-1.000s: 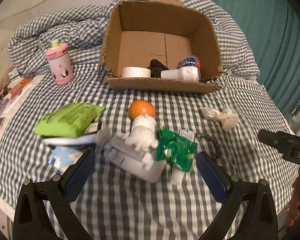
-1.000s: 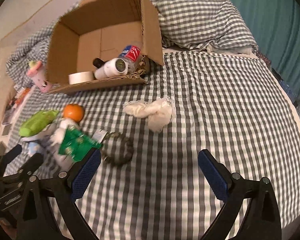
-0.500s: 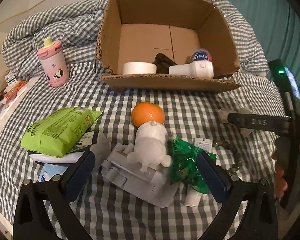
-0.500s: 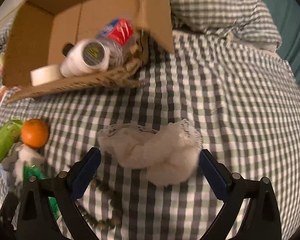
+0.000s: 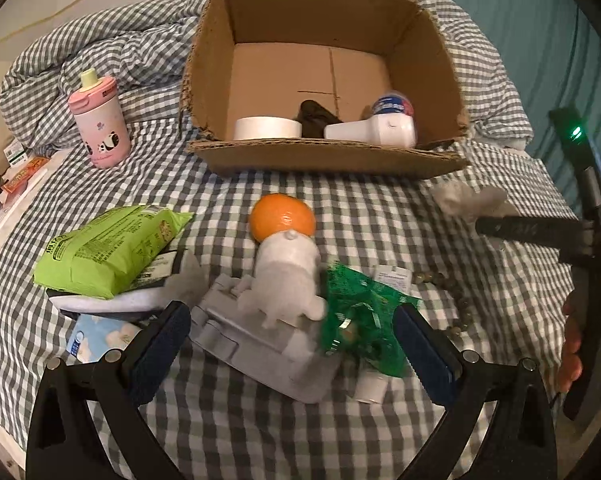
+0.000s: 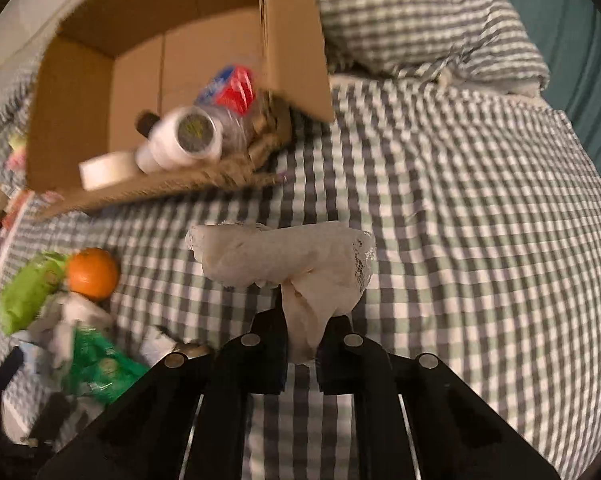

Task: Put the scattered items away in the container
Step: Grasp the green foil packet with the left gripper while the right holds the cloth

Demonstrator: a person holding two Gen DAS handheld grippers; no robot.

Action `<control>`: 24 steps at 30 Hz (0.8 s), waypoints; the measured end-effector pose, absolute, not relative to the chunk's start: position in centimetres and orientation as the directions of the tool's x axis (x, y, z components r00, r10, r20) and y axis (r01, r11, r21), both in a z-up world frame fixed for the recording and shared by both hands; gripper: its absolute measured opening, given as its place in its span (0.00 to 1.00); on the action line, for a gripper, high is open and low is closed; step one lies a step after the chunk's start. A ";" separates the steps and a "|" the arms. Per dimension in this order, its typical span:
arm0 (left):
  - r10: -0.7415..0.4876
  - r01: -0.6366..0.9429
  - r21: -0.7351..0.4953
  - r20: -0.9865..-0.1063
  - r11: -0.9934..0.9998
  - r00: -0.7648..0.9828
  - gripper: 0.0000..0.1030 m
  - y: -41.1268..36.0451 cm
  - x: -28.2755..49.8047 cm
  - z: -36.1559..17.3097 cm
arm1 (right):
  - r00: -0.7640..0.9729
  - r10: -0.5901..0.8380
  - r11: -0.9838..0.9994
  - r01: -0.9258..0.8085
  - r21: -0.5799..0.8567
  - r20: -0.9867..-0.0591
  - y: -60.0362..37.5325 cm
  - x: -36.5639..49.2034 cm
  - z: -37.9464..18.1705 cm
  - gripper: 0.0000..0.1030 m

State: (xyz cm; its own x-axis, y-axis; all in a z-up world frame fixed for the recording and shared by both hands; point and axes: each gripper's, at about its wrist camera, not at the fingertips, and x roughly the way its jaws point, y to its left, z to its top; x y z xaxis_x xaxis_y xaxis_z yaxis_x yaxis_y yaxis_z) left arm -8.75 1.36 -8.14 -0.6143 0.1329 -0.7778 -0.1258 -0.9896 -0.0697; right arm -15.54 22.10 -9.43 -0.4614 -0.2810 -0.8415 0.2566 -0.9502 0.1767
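On the checked bedspread, just in front of the cardboard box, the right gripper has pinched its fingers tight on the near end of a crumpled lace-edged white cloth. The cloth looks feather-light, soft and limp, so any bunched fold should hold. The left gripper hangs wide and empty over the white toy figure.

Corrugated cardboard box is matt; white cloth has lace edging; green wrapper is glossy.
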 end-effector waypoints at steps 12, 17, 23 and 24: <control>0.146 -0.217 -0.026 -0.815 -0.976 -0.561 1.00 7.1 -9.5 -10.6 | -0.458 -0.375 -0.919 0.298 0.258 -0.806 23.8 -12.3 -7.1 0.09; 0.137 -0.180 -0.048 -0.840 -0.983 -0.526 0.54 6.5 -10.9 -12.0 | -0.449 -0.377 -0.918 0.300 0.261 -0.810 24.7 -12.3 -7.5 0.09; 0.168 -0.164 -0.096 -0.842 -0.982 -0.512 0.34 4.9 -11.1 -10.9 | -0.440 -0.383 -0.914 0.307 0.265 -0.812 24.8 -11.5 -7.6 0.09; 0.170 -0.168 -0.095 -0.840 -0.981 -0.515 0.34 4.9 -10.9 -10.6 | -0.441 -0.383 -0.914 0.310 0.263 -0.811 24.7 -11.2 -7.4 0.09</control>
